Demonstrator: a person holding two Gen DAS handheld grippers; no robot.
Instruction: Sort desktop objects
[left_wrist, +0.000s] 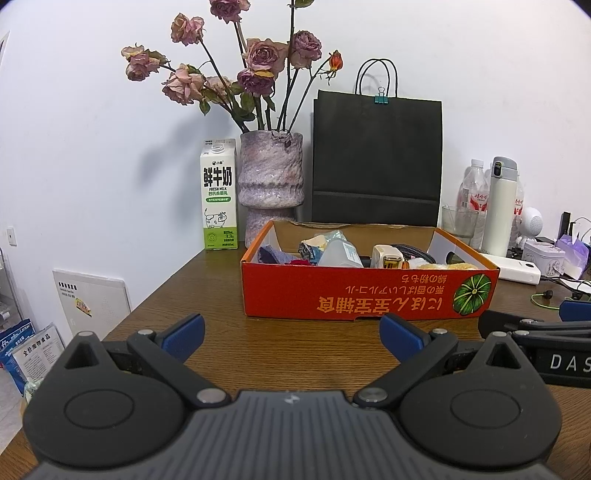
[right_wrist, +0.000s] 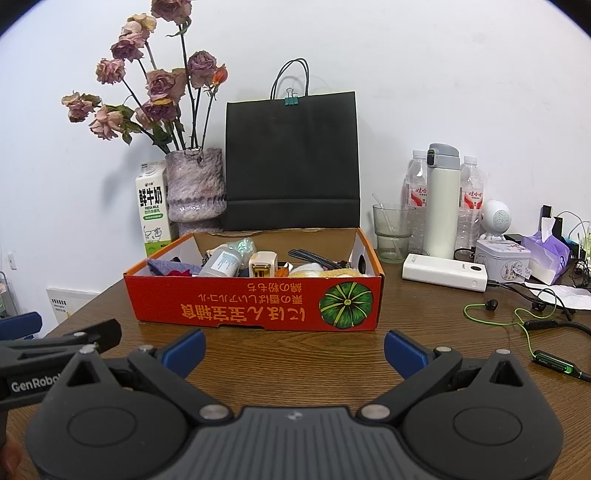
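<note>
A shallow red cardboard box (left_wrist: 347, 295) (right_wrist: 236, 306) with a pumpkin picture sits on the brown wooden table (left_wrist: 295, 343) (right_wrist: 295, 354). Inside lie a small pale bottle (left_wrist: 340, 254) (right_wrist: 221, 263), a white charger plug (left_wrist: 387, 258) (right_wrist: 263, 265), a braided cable (right_wrist: 314, 258), purple cloth (right_wrist: 166, 266) and snack packets. My left gripper (left_wrist: 291, 338) hovers open just short of the box's front wall, empty. My right gripper (right_wrist: 294, 349) is open too, empty, facing the same wall. Each gripper shows at the edge of the other's view.
Behind the box stand a milk carton (left_wrist: 218, 194), a vase of dried roses (left_wrist: 271, 177) and a black paper bag (left_wrist: 376, 162). To the right are a glass (right_wrist: 392, 232), white flask (right_wrist: 441, 206), water bottles, power bank (right_wrist: 443, 275), tin (right_wrist: 502, 258) and green earphones (right_wrist: 532, 332).
</note>
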